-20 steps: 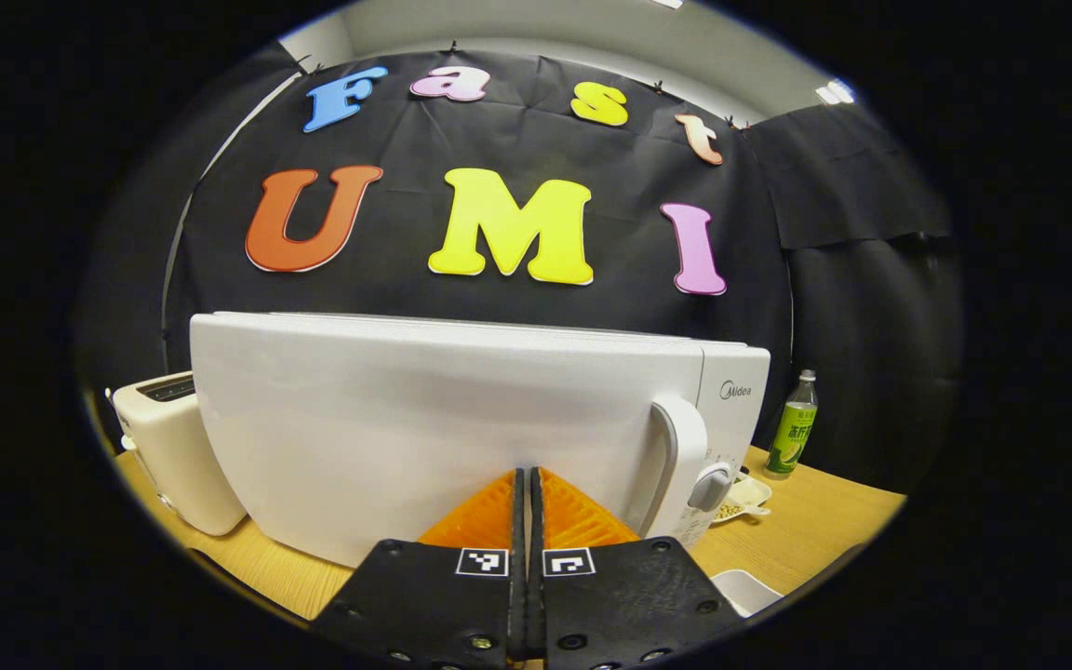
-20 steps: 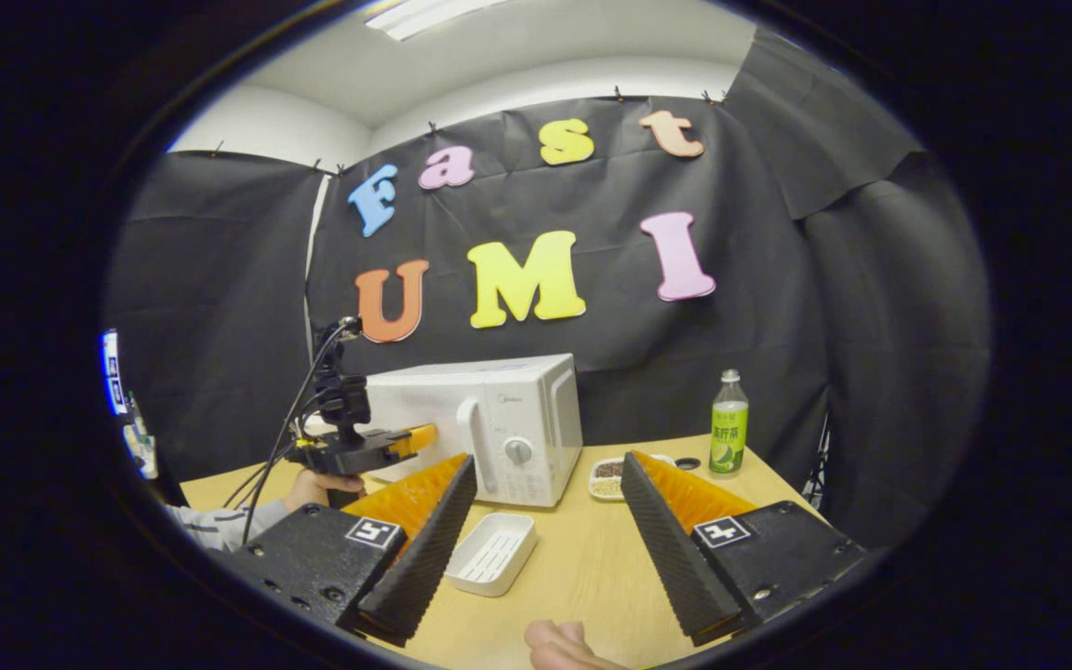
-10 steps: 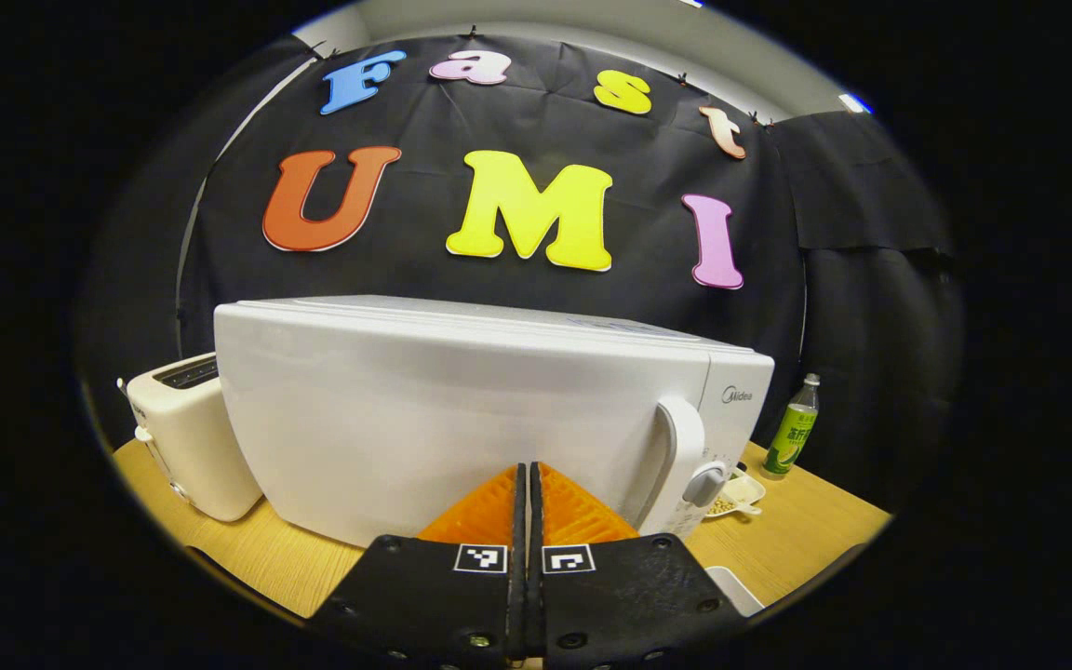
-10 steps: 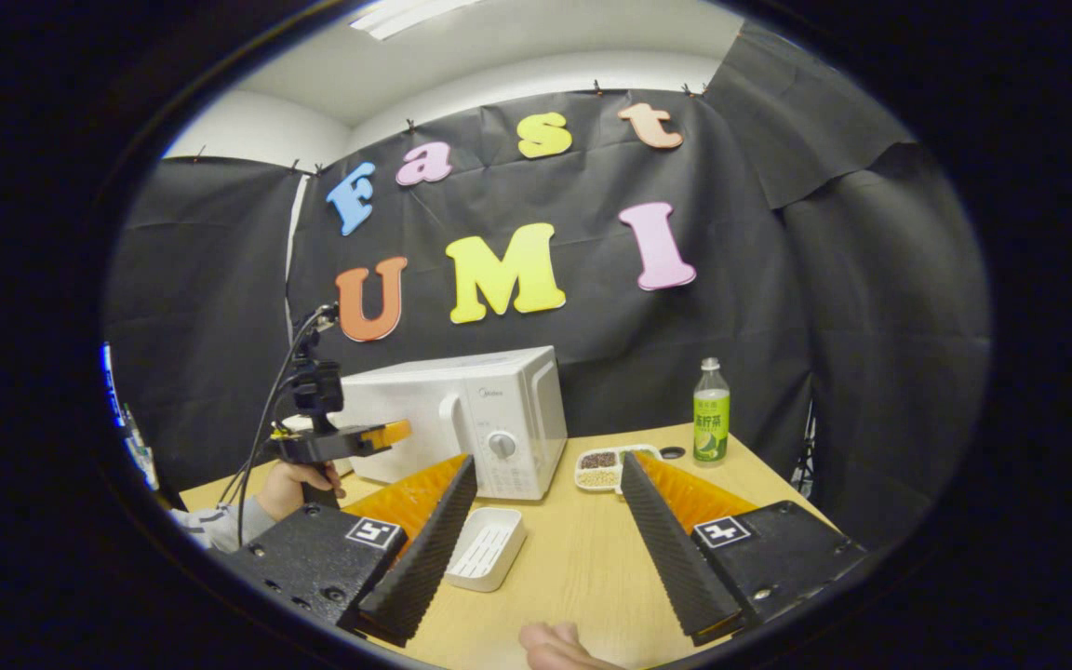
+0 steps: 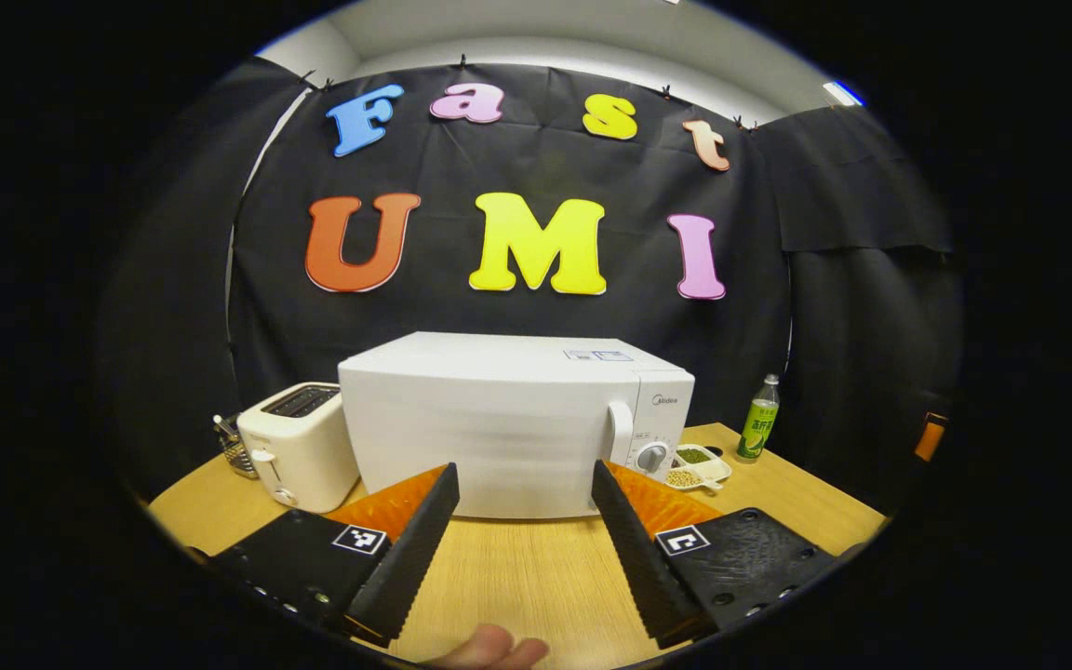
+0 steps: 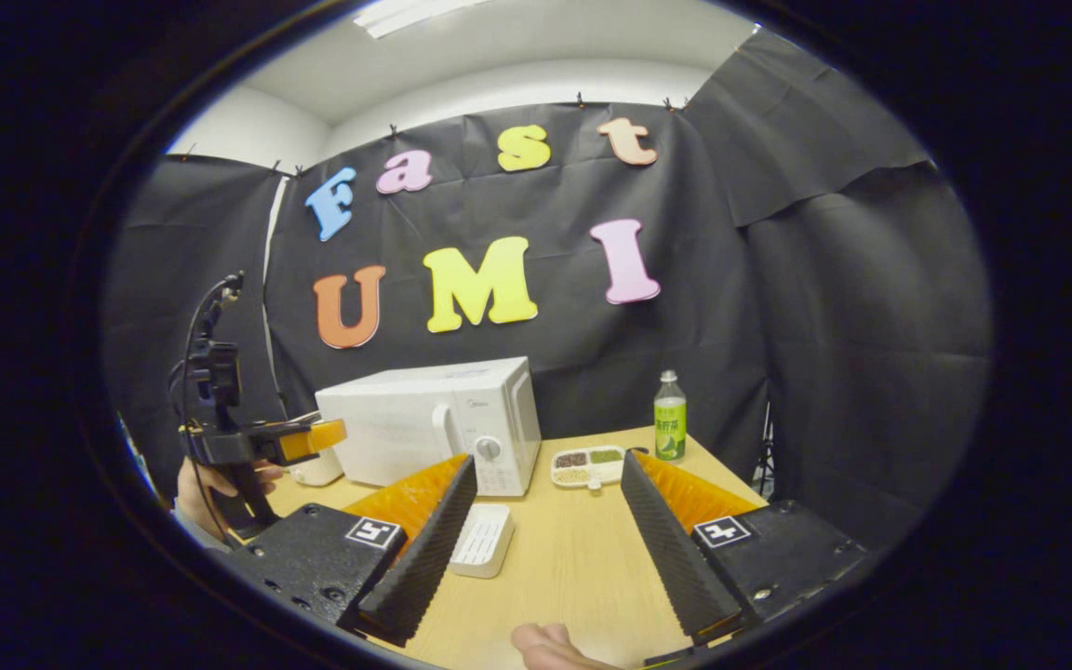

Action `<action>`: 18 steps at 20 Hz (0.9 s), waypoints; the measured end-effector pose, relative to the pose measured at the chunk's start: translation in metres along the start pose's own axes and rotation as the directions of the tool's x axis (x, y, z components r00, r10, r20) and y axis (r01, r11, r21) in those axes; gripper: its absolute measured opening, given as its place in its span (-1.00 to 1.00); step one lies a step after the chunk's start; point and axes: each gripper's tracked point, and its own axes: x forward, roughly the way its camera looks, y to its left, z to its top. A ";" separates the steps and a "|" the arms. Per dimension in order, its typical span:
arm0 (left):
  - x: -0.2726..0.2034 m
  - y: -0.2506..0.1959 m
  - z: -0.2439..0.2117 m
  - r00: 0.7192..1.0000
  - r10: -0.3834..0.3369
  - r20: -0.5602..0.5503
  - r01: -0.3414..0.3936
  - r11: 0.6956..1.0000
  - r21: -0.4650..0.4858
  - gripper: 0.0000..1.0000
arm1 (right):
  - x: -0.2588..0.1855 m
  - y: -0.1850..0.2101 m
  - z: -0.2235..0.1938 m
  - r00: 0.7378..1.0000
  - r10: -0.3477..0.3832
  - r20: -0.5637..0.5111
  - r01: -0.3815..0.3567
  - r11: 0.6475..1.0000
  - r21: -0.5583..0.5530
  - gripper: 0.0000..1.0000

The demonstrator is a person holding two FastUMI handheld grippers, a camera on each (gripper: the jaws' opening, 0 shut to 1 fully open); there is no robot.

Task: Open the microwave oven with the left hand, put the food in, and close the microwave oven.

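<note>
The microwave (image 5: pixel 508 423) stands closed on the worktop (image 5: pixel 517 568); left gripper (image 5: pixel 522 535) and right gripper (image 6: pixel 543 530) jaws apart, empty.

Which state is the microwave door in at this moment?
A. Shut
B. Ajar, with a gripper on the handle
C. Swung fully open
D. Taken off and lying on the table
A: the microwave door sits flush with its front, its handle untouched, while the left gripper hangs back from it with jaws apart.
</note>
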 end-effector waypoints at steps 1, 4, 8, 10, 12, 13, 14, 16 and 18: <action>-0.018 -0.001 0.006 1.000 -0.007 0.001 0.007 1.000 -0.003 0.89 | -0.007 -0.001 0.005 1.000 -0.011 0.005 0.011 1.000 -0.001 0.82; -0.070 0.008 0.029 0.999 0.015 0.035 -0.015 1.000 0.011 0.94 | -0.030 0.002 0.022 0.999 -0.038 0.023 0.038 0.999 -0.003 0.99; -0.136 0.009 0.049 0.999 0.022 0.031 -0.022 1.000 0.003 0.93 | -0.054 0.006 0.045 0.996 -0.080 0.043 0.081 0.997 -0.018 0.82; -0.170 0.017 0.069 0.998 0.034 0.060 -0.034 0.999 0.001 0.93 | -0.062 0.010 0.056 0.994 -0.098 0.052 0.098 0.995 -0.012 0.83; -0.197 0.023 0.077 0.996 0.053 0.073 -0.053 0.999 -0.004 0.93 | -0.065 0.011 0.059 0.992 -0.121 0.032 0.121 0.993 0.018 0.99; -0.209 0.024 0.080 0.995 0.055 0.078 -0.054 0.998 -0.009 0.92 | -0.066 0.018 0.061 0.993 -0.111 0.025 0.111 0.993 0.031 0.83; -0.221 0.026 0.082 0.995 0.061 0.080 -0.060 0.998 -0.014 0.92 | -0.068 0.027 0.063 0.995 -0.098 0.020 0.097 0.995 0.038 0.83; -0.246 0.034 0.082 0.992 0.082 0.092 -0.081 0.997 -0.013 0.93 | -0.071 0.042 0.067 0.998 -0.067 0.022 0.066 0.997 0.035 0.83; -0.267 0.040 0.086 0.987 0.099 0.125 -0.100 0.995 -0.003 0.93 | -0.074 0.052 0.069 0.998 -0.055 0.023 0.055 0.998 0.018 0.83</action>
